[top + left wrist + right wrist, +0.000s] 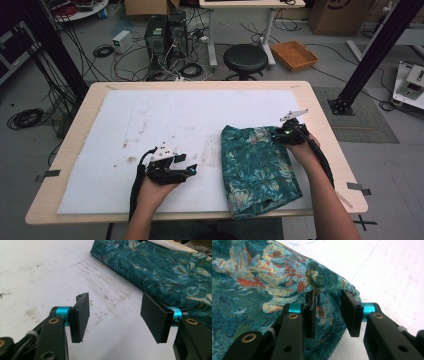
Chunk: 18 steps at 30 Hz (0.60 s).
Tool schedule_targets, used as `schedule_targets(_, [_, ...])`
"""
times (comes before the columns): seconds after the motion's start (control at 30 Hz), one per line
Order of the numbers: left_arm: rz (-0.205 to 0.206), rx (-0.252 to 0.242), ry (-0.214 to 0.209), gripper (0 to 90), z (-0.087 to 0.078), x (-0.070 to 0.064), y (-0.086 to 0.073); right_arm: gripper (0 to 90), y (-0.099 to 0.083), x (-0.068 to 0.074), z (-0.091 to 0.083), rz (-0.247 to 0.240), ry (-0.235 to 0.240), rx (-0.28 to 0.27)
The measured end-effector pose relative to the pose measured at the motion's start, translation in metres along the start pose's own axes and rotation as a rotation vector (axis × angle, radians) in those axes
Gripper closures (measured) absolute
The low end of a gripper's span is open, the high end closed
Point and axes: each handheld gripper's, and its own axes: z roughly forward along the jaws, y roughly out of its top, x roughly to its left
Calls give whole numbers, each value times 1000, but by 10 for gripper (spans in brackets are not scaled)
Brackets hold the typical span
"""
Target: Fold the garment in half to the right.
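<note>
The cloth (260, 167) lies folded on the right half of the white mat (150, 125), its near end reaching the table's (320, 100) front edge; the right gripper (292, 131) sits at its far right corner, and in the right gripper view the jaws stand partly open with a raised fold of that corner (327, 307) between them, the pads not pressed shut on it, so whether they touch the weave is hard to tell; the left gripper (187, 167) hovers over bare mat, left of the cloth and apart from it, its jaws wide open and empty; in the left gripper view the cloth's (160, 272) long folded edge runs slantwise just beyond the right pad (153, 317). The cloth is a thick woven fabric, teal with pale cream flowers and orange-red flecks, its weave grainy up close, its outline a rough oblong with soft rounded folds; the mat is matt white, scuffed with brown smudges; the pads are flat black plates on blue collars; the table is pale wood with rounded corners.
</note>
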Motion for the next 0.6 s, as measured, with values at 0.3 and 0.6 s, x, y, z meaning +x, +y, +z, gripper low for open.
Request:
schedule_targets(0.3, [-6, 0, 13, 403, -2, 3, -1, 536, -4, 23, -41, -21, 41, -105])
schedule_targets(0.6, [2, -1, 11, 403, -2, 0, 0, 501, -46, 55, -79, -21, 118, -113])
